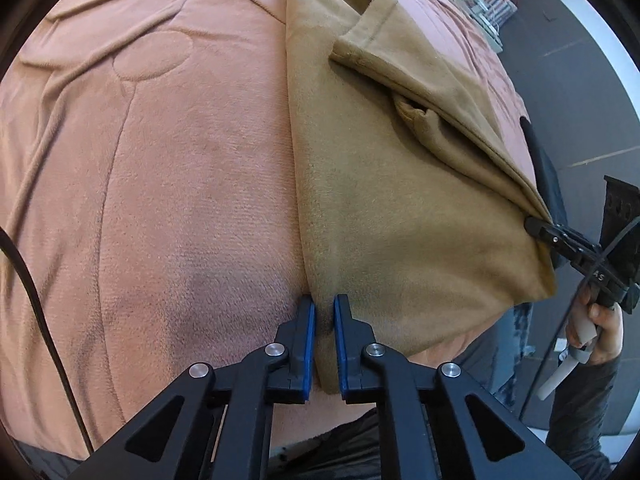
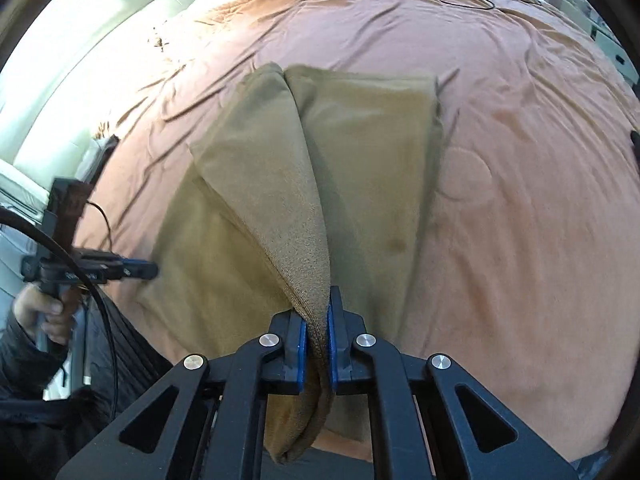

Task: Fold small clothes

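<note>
Clamped in left gripper [image 1: 323, 312]: near-left corner of tan fleece garment [image 1: 400, 208]; near-right edge bunched in right gripper [image 2: 317, 320]. Long axis running far over pink quilted bedspread [image 1: 160, 200].

A tan, soft-napped fleece garment [image 1: 400, 208] lies partly folded on a salmon-pink quilted bedspread [image 1: 160, 200]. One hemmed layer is doubled over its upper part. Two near corners are lifted off the bedding, drawing the cloth into a raised ridge [image 2: 304, 240].
</note>
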A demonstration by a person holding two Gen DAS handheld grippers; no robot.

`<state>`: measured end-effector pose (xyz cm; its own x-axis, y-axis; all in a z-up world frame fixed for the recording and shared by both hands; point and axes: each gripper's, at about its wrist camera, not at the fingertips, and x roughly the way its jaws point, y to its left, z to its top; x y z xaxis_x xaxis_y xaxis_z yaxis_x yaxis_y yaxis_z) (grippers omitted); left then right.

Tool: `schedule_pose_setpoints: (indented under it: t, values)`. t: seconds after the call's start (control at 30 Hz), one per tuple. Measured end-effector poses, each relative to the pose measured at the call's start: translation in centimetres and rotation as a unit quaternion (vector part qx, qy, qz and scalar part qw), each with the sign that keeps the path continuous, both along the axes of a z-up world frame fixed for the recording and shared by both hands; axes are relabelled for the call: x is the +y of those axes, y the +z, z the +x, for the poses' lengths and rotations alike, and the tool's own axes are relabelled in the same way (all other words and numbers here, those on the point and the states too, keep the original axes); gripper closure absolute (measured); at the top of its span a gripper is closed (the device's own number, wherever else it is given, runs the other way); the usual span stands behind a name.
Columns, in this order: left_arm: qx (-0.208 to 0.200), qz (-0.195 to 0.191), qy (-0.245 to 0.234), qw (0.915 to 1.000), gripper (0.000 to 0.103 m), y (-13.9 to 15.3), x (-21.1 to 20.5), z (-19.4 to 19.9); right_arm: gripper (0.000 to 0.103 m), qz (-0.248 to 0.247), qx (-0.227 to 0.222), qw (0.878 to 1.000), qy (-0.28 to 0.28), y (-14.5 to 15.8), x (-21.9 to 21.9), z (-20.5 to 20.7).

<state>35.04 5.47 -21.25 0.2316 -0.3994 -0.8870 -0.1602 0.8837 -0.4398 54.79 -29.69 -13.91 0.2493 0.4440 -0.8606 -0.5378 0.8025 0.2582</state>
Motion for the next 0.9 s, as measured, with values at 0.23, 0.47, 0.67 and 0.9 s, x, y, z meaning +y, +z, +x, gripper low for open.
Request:
schedule_pose_setpoints:
  t: [0.23,0.47,0.67,0.9]
  values:
    - [0.001,0.0,-0.004,1.0,0.08,0.3,-0.6,1.4,0.09,-0.104,-0.053,0.993,0.012,-1.1,2.4,-0.7]
    - [-0.024,-0.01,0.024,0.9994,0.067,1.0,1.0,2.5,0.034,-0.134,-0.121,0.982,0.05,0.9,6.4,-2.0]
    - [-0.035,-0.03,0.042,0.998,0.067,0.8,2.6,2.8,0.037,-0.131,-0.144,0.976,0.102,0.6,10.1,-2.2]
    - [-0.043,-0.06,0.061,0.9954,0.067,0.8,5.2,1.8,0.054,-0.125,-0.135,0.972,0.146,-0.3,13.2,-0.9]
